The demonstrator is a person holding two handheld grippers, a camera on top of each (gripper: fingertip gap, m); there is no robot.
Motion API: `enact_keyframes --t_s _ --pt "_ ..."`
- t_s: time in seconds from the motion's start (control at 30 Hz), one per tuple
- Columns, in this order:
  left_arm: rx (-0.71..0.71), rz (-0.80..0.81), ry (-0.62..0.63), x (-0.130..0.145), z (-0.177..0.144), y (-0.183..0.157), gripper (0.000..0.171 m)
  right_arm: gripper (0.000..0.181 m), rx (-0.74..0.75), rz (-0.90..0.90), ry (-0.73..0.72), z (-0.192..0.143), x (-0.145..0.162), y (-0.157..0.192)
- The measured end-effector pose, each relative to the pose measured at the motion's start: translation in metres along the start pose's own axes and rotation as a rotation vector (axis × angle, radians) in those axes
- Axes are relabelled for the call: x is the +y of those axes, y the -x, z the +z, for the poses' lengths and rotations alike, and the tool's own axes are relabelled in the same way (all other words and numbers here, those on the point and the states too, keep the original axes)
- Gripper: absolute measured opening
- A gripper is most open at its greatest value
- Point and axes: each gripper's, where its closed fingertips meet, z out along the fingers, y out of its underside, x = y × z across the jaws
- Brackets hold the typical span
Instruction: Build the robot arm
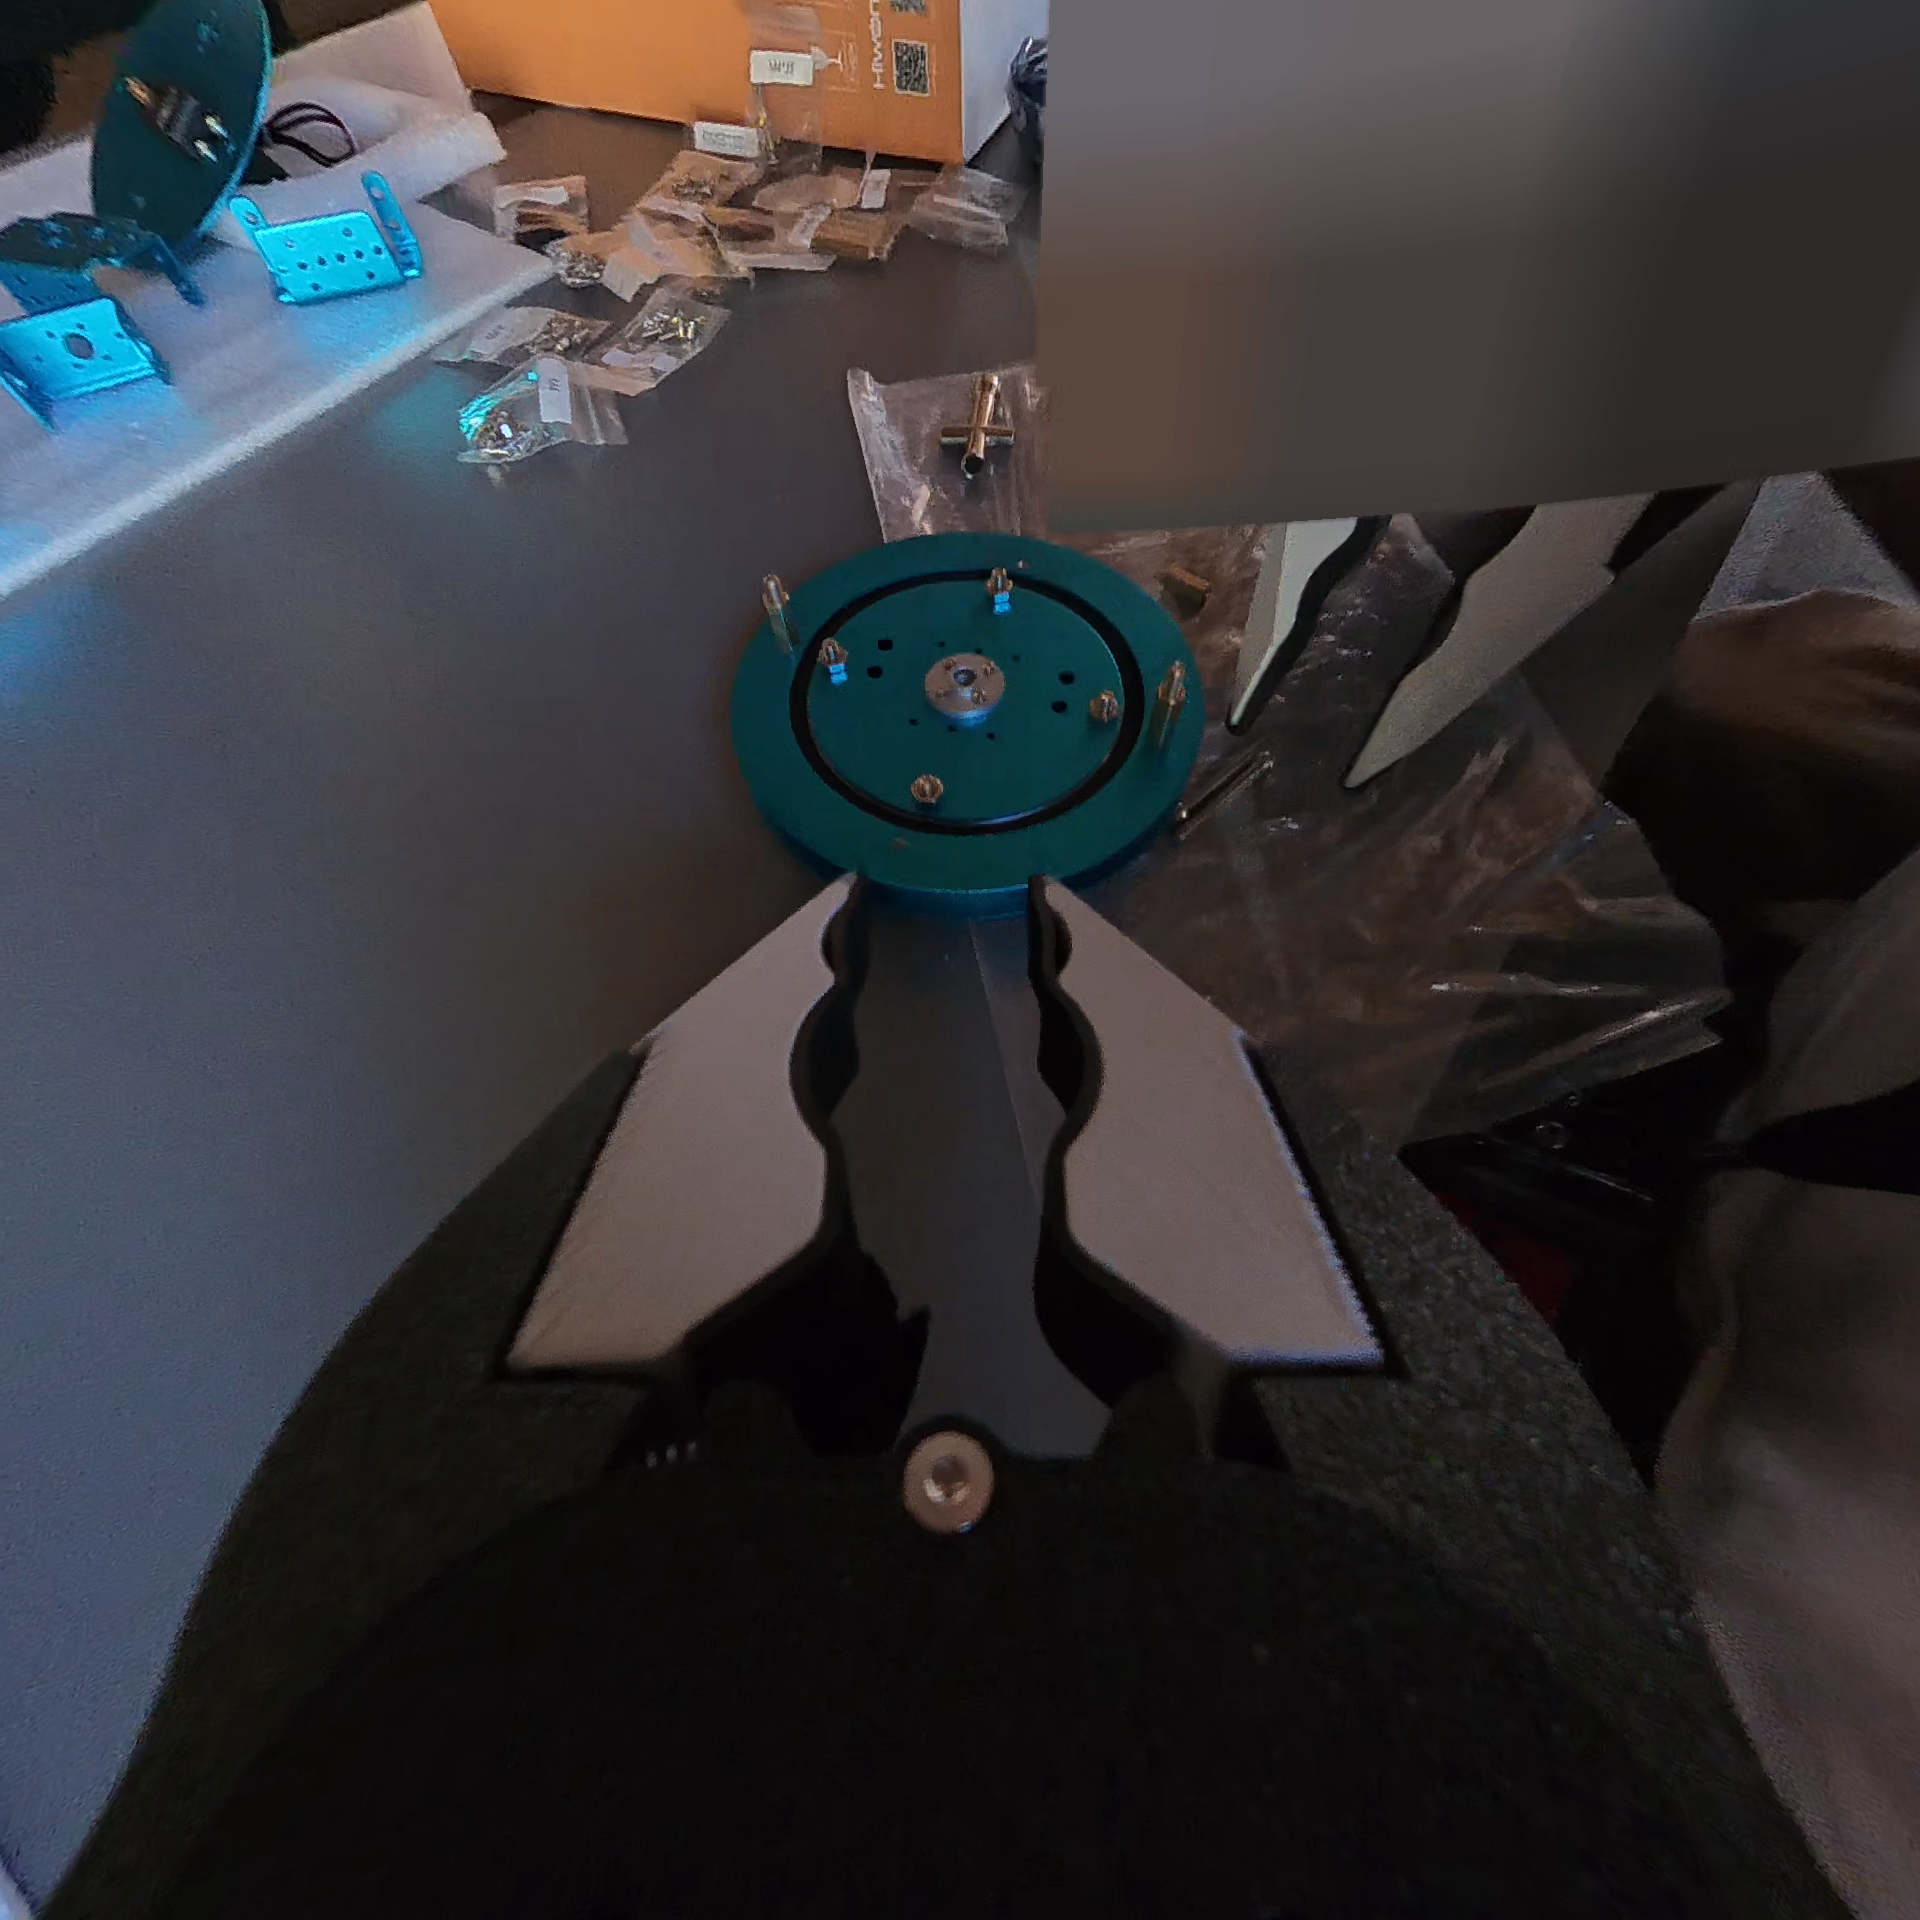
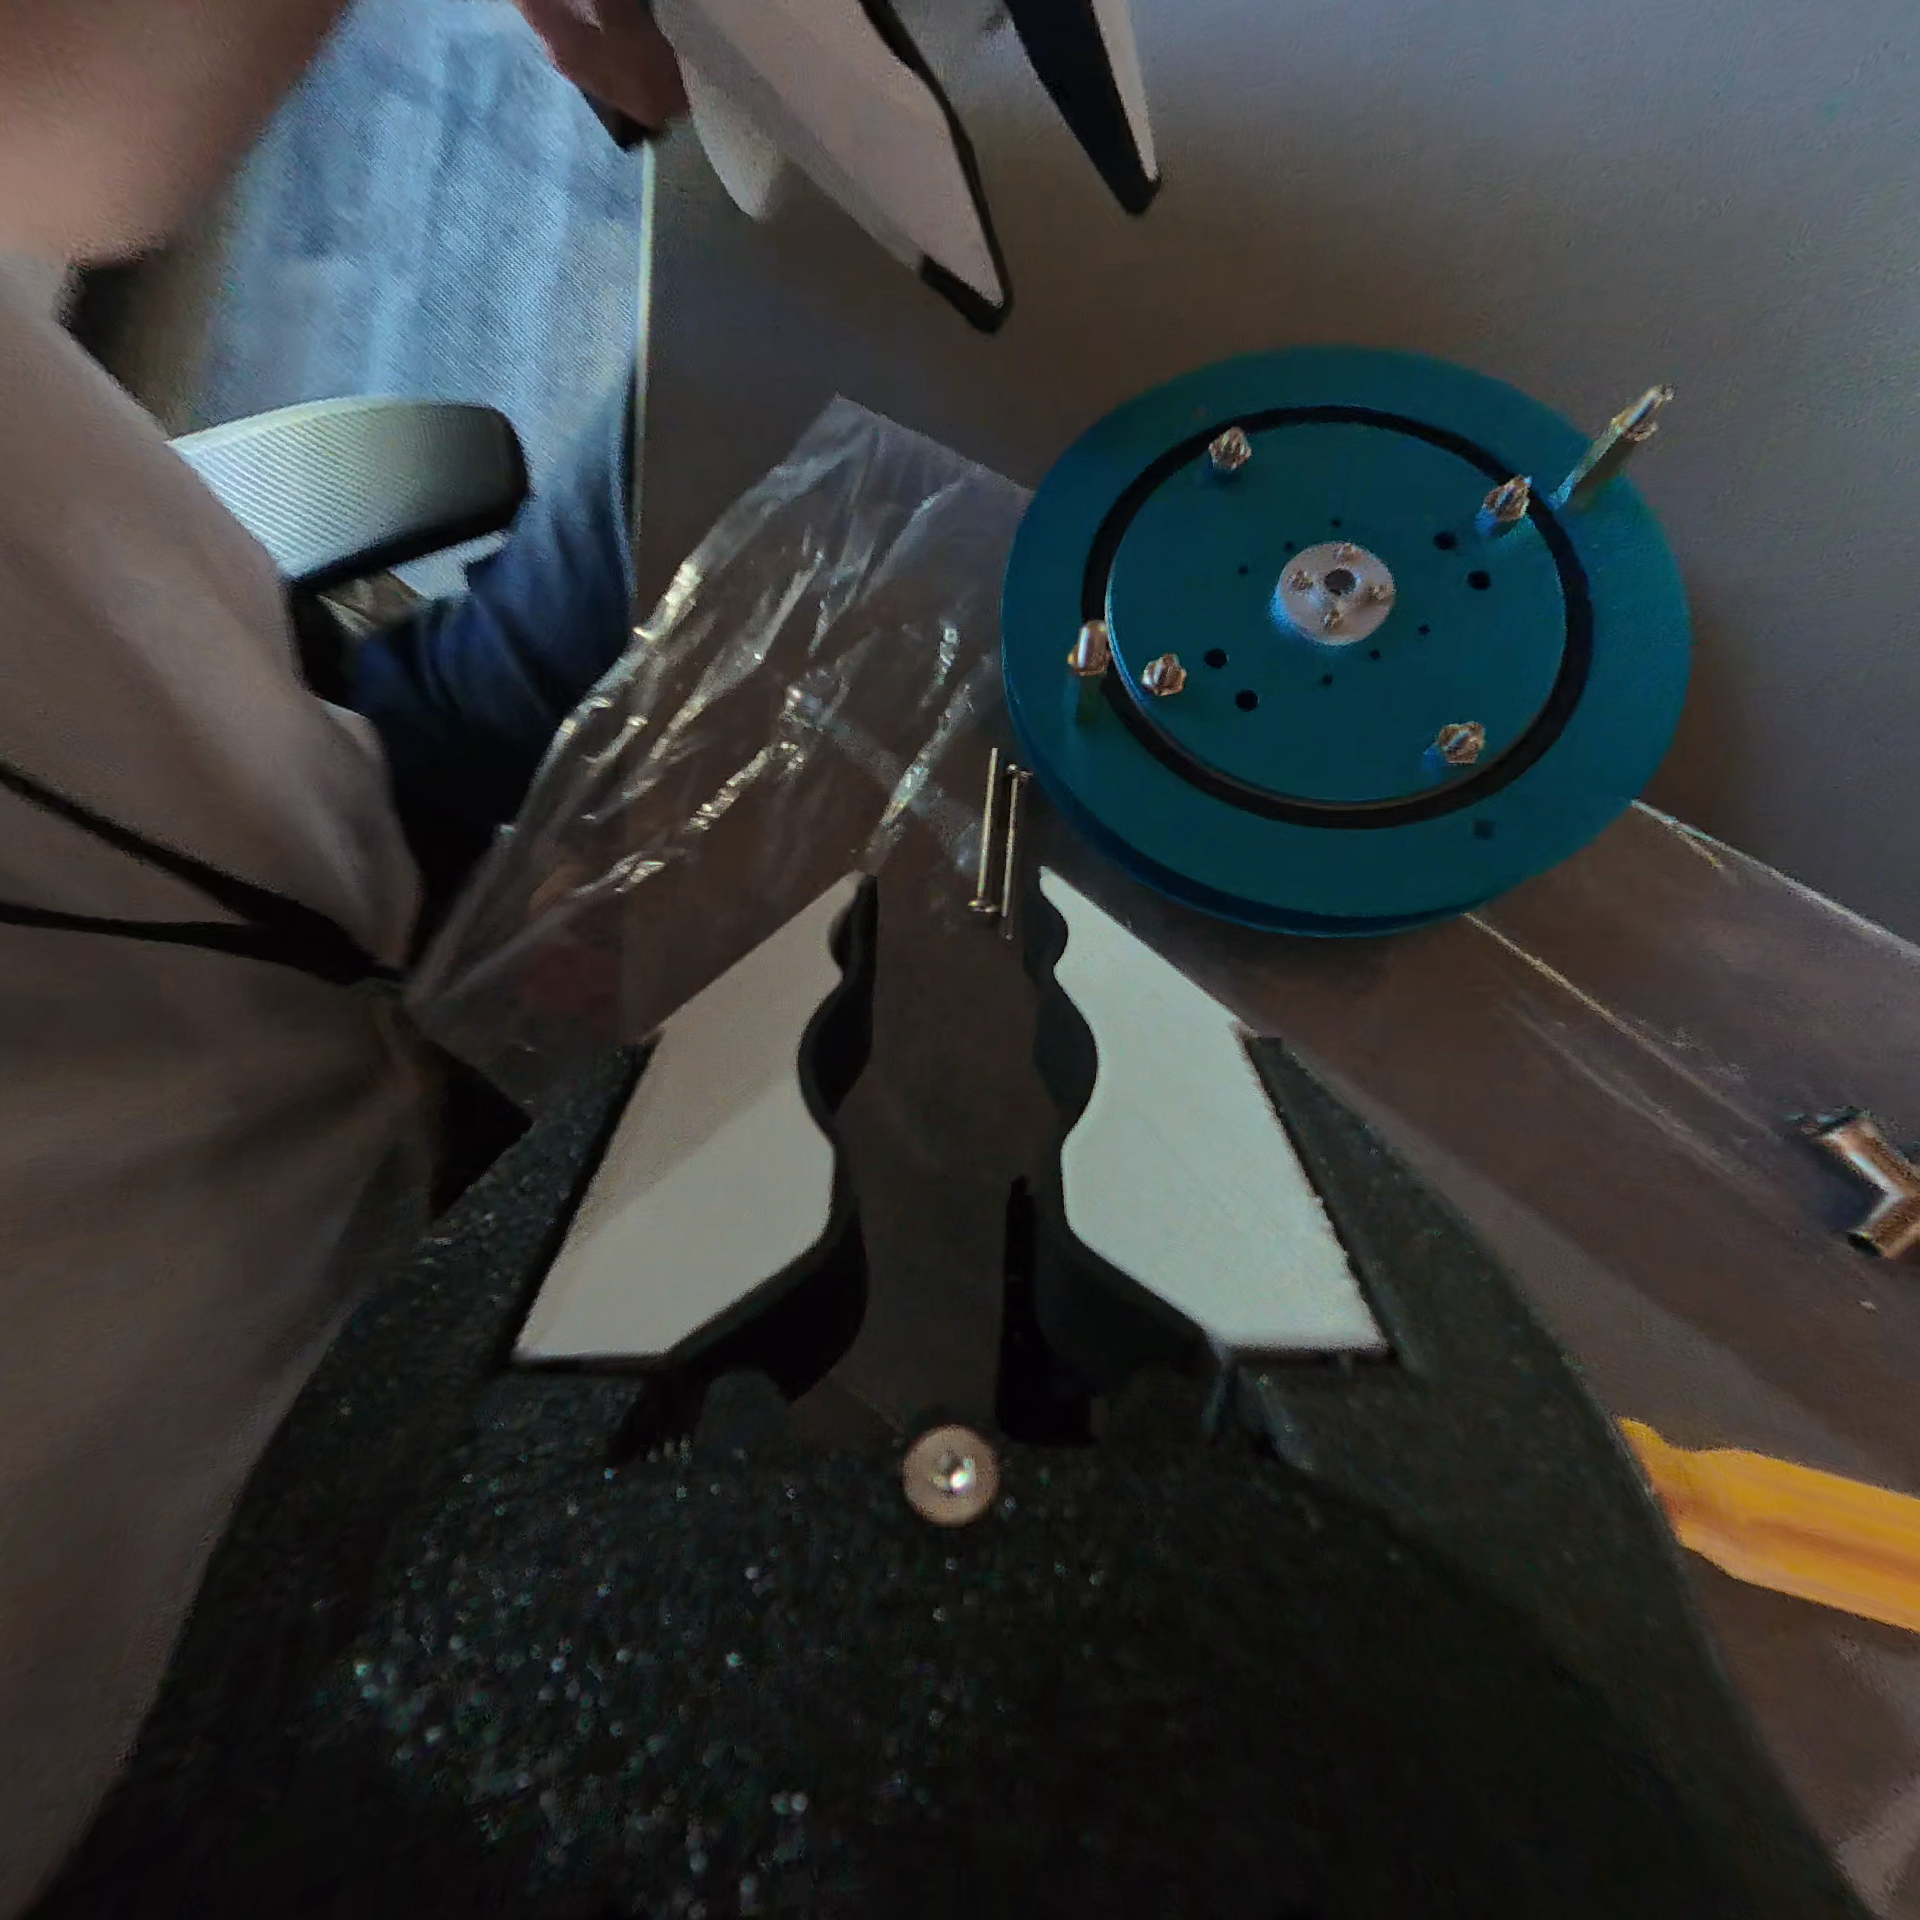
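Note:
A round teal metal disc (image 1: 1023,774) lies flat on the dark table, with a black ring, a silver hub and brass nuts on top. Two brass standoffs (image 1: 779,613) stand upright on its rim. My left gripper (image 1: 945,888) is open and empty, its tips at the disc's near edge. My right gripper (image 2: 953,888) is open, low over the table beside the disc (image 2: 1340,707). Two thin metal pins (image 2: 997,842) lie just ahead, between its fingertips. Each gripper also shows in the other's view: the right (image 1: 1299,753) and the left (image 2: 1060,255).
A crumpled clear plastic bag (image 2: 727,727) lies beside the pins. A cross-shaped metal wrench (image 1: 977,421) lies on plastic behind the disc. Small bags of screws (image 1: 665,229), blue brackets (image 1: 332,244) on white foam and an orange box (image 1: 707,62) sit farther back. A person's sleeve (image 2: 156,831) is at left. There is about 11 cm between the tips of the two grippers. The left tips stand about 5 cm off the round teal metal disc (image 1: 1023,774).

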Motion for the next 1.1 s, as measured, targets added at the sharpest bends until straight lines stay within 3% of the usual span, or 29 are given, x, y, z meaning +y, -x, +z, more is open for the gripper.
enact_keyframes --t_s 0.13,0.27,0.33,0.47,0.6,0.77,0.87,1.1 --pt "-0.032 0.032 -0.013 0.004 -0.006 -0.016 0.026 0.021 0.079 -0.073 0.051 0.007 0.005 -0.001" --pt "-0.007 0.015 -0.04 0.003 -0.008 -0.032 0.024 0.014 0.054 -0.016 0.06 0.009 0.005 0.001" --pt "0.021 -0.002 -0.031 0.005 -0.005 -0.041 0.024 0.005 0.045 -0.018 0.06 0.009 0.005 0.004" --pt "0.048 -0.058 0.015 0.013 0.011 -0.052 0.024 0.004 0.07 -0.028 0.069 0.006 0.007 0.005" --pt "0.126 -0.082 -0.004 0.013 0.025 -0.066 0.024 0.005 0.083 -0.032 0.017 -0.002 0.001 0.008" --pt "0.118 0.028 -0.006 0.004 0.031 -0.076 0.024 0.005 0.043 0.024 -0.072 -0.014 -0.004 0.012" --pt "0.209 -0.093 -0.042 -0.009 0.031 -0.083 0.023 0.005 -0.024 0.023 -0.213 -0.029 -0.023 0.022" --pt "0.389 -0.573 -0.181 -0.028 0.026 -0.082 0.023 0.005 0.134 -0.104 -0.332 -0.04 -0.04 0.016"
